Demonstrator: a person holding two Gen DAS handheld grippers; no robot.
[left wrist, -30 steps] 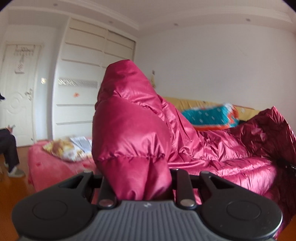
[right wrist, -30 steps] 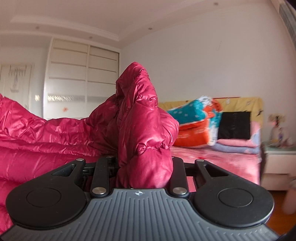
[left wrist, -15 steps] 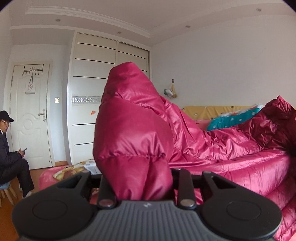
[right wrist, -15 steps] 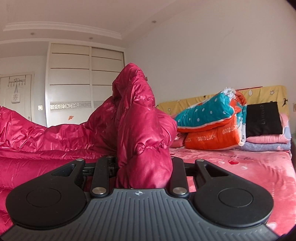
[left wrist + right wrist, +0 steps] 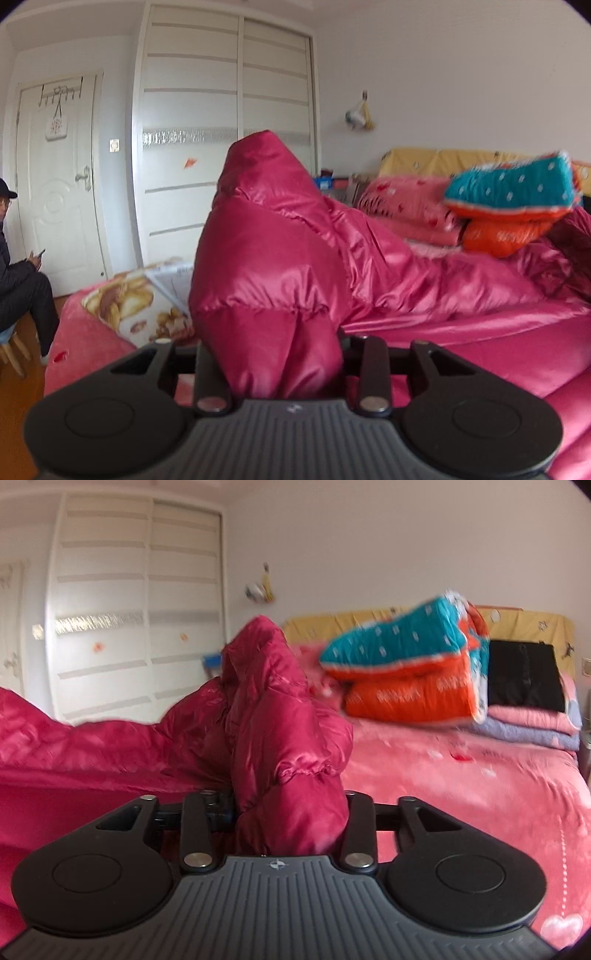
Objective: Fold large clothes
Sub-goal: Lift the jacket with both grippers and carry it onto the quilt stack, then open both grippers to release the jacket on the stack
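A shiny crimson down jacket [image 5: 424,280] lies spread over the pink bed. My left gripper [image 5: 275,354] is shut on a puffy bunch of the jacket, which bulges up between the fingers and hides the tips. My right gripper [image 5: 288,812] is shut on another bunch of the same jacket [image 5: 280,716], with the rest trailing off to the left [image 5: 74,749]. Both bunches are held just above the bed.
The pink bed [image 5: 461,786] carries a teal and orange folded quilt [image 5: 402,672], a black item on stacked blankets [image 5: 524,679] and a printed pillow [image 5: 136,306]. A seated person [image 5: 18,280] is at the left by the door. A white wardrobe [image 5: 225,147] stands behind.
Both grippers have dipped lower towards the bed while keeping hold of the jacket. The views have tilted down, so more of the bed and the quilt shows.
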